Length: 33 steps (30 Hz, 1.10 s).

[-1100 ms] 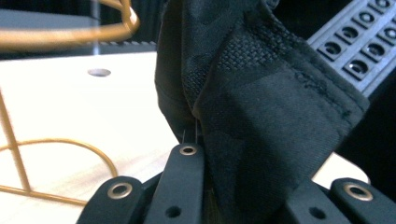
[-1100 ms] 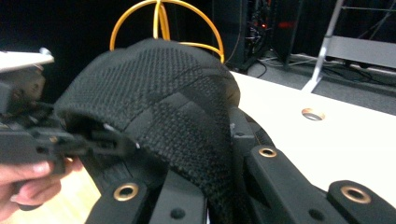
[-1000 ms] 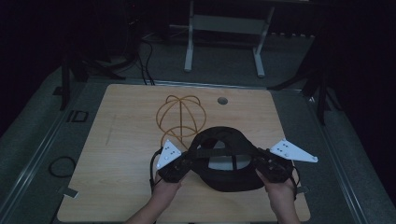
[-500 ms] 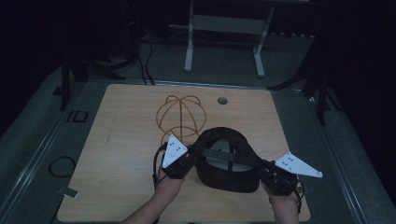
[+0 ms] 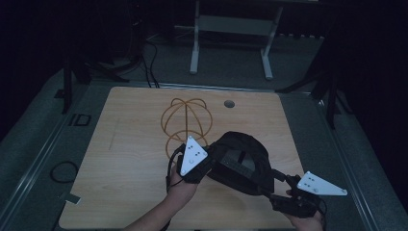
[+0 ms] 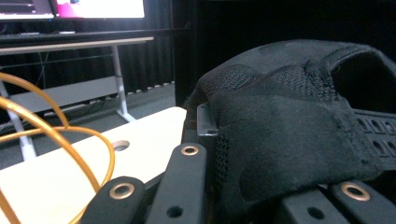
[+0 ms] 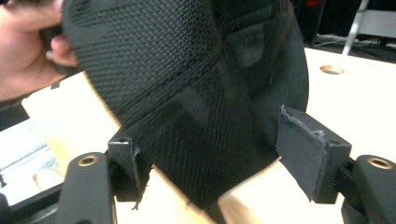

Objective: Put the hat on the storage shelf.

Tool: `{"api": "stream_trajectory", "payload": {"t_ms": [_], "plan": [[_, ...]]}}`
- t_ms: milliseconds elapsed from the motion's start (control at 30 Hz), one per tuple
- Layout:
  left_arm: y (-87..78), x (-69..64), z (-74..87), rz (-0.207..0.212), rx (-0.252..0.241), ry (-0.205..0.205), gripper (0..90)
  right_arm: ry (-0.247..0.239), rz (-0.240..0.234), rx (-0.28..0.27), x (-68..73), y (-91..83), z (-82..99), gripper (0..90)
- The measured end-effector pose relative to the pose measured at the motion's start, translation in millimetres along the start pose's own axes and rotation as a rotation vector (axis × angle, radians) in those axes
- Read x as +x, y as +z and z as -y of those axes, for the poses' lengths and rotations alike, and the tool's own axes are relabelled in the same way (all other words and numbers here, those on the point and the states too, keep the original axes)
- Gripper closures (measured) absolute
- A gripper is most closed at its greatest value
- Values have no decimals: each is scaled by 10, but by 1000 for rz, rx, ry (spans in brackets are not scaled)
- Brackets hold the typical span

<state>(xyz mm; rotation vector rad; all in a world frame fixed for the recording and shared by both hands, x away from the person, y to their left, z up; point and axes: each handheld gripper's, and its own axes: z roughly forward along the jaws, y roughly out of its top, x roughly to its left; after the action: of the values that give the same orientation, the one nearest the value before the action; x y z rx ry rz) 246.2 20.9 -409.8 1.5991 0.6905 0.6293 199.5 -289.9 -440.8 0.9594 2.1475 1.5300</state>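
Cap [image 5: 243,161] is clamped in your left gripper [image 5: 204,168]; right gripper [image 7: 224,158] stands open, so carry it gently toward the wire stand [image 5: 185,120].

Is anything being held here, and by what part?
The left gripper grips the black cap by its rim edge; the right gripper is open, its jaws apart around the cap's fabric.

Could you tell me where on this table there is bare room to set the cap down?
The wide left stretch of the table, between its left edge and the wire stand, is bare. The back right corner beyond the grommet hole is bare too. It is crowded at front centre, around the black cap and both hand-held grippers.
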Motion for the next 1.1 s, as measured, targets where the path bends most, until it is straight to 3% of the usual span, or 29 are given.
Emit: {"api": "stream_trajectory", "payload": {"t_ms": [100, 267, 433, 533, 633, 667, 733, 800, 833, 867, 933, 967, 1000, 1100], "plan": [[4, 25, -21, 16, -12, -23, 886, 1, -2, 9, -13, -70, 73, 308], [-34, 40, -41, 53, -19, 19, 885, -41, -17, 4, -63, -226, 150, 357], [-63, 107, -33, 80, -19, 28, 884, -85, 6, 10, -111, -324, 75, 381], [-96, 186, -21, 127, -20, 48, 885, -95, 2, -9, -172, -352, 3, 392], [-141, 250, -4, 177, -36, 80, 884, -99, -38, -54, -251, -368, -93, 410], [-159, 282, 2, 221, -53, 85, 884, -108, -47, -62, -262, -365, -129, 419], [-182, 328, 0, 264, -70, 104, 884, -131, -63, -73, -262, -347, -201, 419], [-208, 365, -1, 294, -98, 132, 883, -158, -79, -76, -235, -319, -271, 421], [-208, 365, -1, 294, -98, 132, 883, -158, -79, -76, -235, -319, -271, 421], [-215, 385, -6, 307, -101, 130, 883, -199, -94, -79, -180, -276, -343, 424], [-229, 414, -4, 321, -123, 133, 883, -218, -118, -75, -128, -240, -394, 424], [-233, 441, -3, 349, -132, 125, 883, -218, -118, -75, -128, -240, -394, 424], [-245, 481, 5, 383, -150, 126, 883, -256, -153, -70, -57, -188, -456, 425], [-259, 515, 9, 414, -159, 137, 883, -286, -167, -69, 0, -145, -510, 425]]}}
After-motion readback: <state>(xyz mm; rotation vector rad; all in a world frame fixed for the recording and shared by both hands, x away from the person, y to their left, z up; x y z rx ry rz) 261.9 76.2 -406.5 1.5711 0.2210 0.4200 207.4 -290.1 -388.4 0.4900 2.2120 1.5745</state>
